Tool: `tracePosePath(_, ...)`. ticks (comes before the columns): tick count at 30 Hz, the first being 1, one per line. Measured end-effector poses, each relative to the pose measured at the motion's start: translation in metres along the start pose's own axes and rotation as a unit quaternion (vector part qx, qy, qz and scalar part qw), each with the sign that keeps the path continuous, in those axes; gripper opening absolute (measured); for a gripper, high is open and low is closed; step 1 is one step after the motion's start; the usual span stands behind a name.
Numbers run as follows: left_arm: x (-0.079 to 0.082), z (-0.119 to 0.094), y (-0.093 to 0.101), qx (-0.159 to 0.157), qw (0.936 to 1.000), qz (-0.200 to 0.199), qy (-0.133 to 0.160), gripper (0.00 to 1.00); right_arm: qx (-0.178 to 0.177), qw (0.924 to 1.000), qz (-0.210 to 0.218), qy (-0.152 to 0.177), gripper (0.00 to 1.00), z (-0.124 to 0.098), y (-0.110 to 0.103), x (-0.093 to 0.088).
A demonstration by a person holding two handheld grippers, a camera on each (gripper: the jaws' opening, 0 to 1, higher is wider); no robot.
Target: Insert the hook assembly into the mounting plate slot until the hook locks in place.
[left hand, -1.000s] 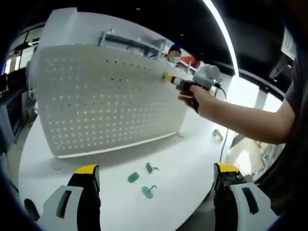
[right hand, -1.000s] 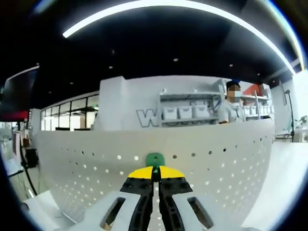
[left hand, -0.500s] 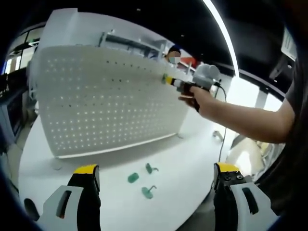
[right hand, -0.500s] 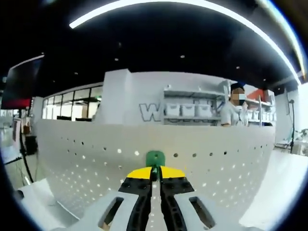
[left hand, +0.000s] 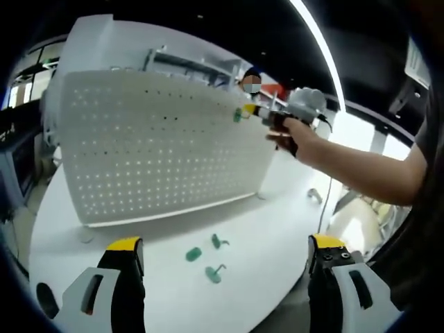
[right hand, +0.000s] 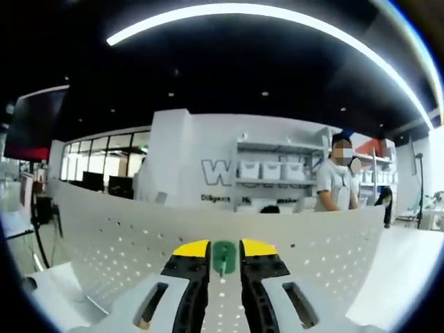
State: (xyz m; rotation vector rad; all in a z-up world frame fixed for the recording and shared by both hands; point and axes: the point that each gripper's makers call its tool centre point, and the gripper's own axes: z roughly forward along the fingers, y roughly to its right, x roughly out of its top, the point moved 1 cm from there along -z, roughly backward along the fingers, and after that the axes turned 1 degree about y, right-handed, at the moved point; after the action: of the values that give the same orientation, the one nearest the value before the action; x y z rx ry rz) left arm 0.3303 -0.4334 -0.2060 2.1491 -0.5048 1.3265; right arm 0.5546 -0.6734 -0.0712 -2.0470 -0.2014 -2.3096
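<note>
The right gripper [right hand: 223, 251] has parted its yellow-tipped jaws since half a second ago; they now stand narrowly apart either side of the small green plastic hook [right hand: 223, 255], which sits on the white perforated metal mounting plate [left hand: 139, 152] near its top edge. The left gripper [left hand: 225, 253] gapes wide above the round white table [left hand: 263, 229], where three spare green hooks [left hand: 207, 258] lie.

Your pegboard [left hand: 159, 146] stands on the counter [left hand: 277, 229], filling the frame's upper left. Three spare hooks [left hand: 208, 257] lie before it, lower centre. One hook [right hand: 223, 255] sits near its top edge.
</note>
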Motion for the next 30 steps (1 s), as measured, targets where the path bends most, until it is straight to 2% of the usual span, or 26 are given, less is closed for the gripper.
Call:
tracePosePath(7, -0.005, -0.004, 0.003, 0.001, 1.0000, 0.000, -0.003, 1.00, 0.016, 0.9997, 0.007, -0.016, 0.18, -0.025, -0.002, -0.005)
tracePosePath(16, -0.004, -0.007, 0.008, -0.002, 1.0000, 0.006, -0.002, 0.99, 0.040, 0.9985, -0.008, -0.037, 0.18, -0.051, -0.013, -0.017)
tracePosePath(25, -0.004, -0.010, 0.011, -0.003, 1.0000, 0.009, 0.000, 0.99, 0.076, 0.9941, -0.011, -0.077, 0.18, -0.086, -0.032, -0.048)
tracePosePath(30, -0.003, -0.012, 0.012, -0.002, 0.9999, 0.011, 0.002, 0.99, 0.106, 0.9872, -0.023, -0.117, 0.20, -0.111, -0.044, -0.077)
